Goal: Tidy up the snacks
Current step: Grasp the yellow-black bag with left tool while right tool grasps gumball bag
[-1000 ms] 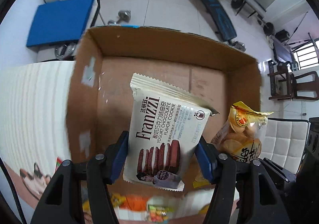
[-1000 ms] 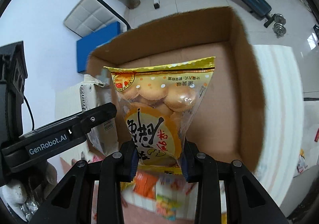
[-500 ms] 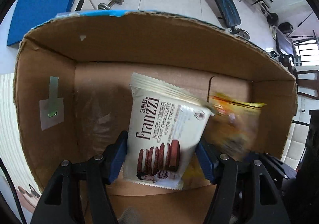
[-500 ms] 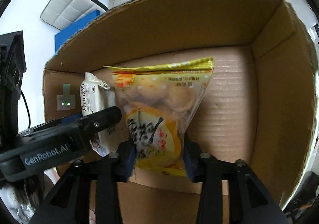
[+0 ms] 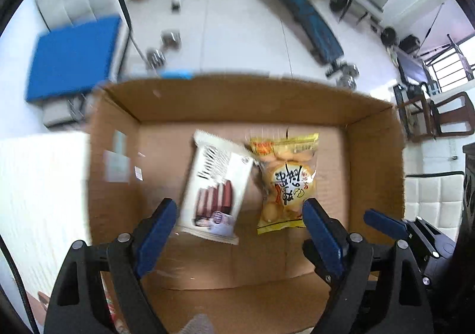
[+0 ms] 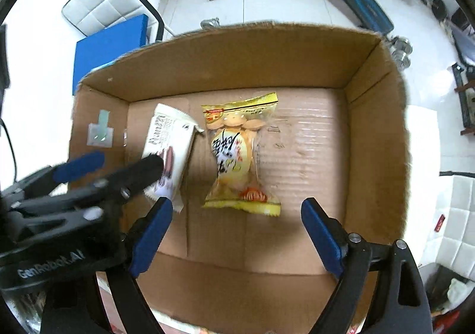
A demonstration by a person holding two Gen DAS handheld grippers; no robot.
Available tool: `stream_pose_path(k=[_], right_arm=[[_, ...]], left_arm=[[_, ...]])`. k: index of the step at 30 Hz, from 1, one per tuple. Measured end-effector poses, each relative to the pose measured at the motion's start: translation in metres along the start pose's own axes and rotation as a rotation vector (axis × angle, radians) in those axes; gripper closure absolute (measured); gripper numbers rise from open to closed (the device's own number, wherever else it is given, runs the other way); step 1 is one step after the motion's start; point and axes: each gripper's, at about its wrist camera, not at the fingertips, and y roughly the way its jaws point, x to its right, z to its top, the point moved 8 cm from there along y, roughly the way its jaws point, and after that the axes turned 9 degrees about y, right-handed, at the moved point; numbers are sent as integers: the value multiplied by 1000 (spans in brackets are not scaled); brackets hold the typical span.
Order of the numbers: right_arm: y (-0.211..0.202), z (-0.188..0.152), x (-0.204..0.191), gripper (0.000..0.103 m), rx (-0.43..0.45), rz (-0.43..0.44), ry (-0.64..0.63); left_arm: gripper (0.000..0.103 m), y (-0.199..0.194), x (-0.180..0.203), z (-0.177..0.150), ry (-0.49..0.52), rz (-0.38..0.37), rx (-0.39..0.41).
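Snacks: two packets lie on the floor of the cardboard box [image 6: 374, 138], side by side and just apart, near its middle.
White cookie packet [image 5: 218, 185]: left of the pair, tilted, printed face up; blurred in the left wrist view, so whether it has fully settled cannot be told.
Yellow biscuit packet [image 6: 240, 155]: right of the pair, flat on the box floor, seal end toward the far wall.
Left gripper [image 5: 240, 227]: pointing steeply down over the box; jaws opening, pads clear of the white packet, nothing pressed between them.
Right gripper [image 6: 237, 227]: pointing steeply down above the yellow packet; jaws opening, pads standing wide of it on both sides.
Step in hand (judged): release of both packets into the box.
Doing it well: let the jaws spread fully, then lift straight up so no pad snags a wrapper edge or drags a packet.
Spacing: the two grippers crowd each other; drawing them apart as they rise avoids a knock.
Remaining: more snacks appear to lie outside the near wall.
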Motion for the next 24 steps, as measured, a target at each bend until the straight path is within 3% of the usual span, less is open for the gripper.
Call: stream_pose_path(k=[3,7,11,15,21,24], right_arm=[[-16,-15,-13,12,21,18,2],[-39,-60,-19,12,46,42,9],[-37,-115,-21,12,2,98,41],[-10,-171,-17,12,-86,120,74],[50,-237,-7,12,-216,93,117],[71,-256,-1,12,-259,69,130]], left_arm=[[17,-40,-2,-12,20,41,85],[17,-84,-3,-40,21,29,139],[17,-113,-3,-93,71,105,157],[17,-104,-13,-161,121,178,77],[17,-39,-48,-255,169,251,-143],[17,-11,-53,-292,227,289,-209]])
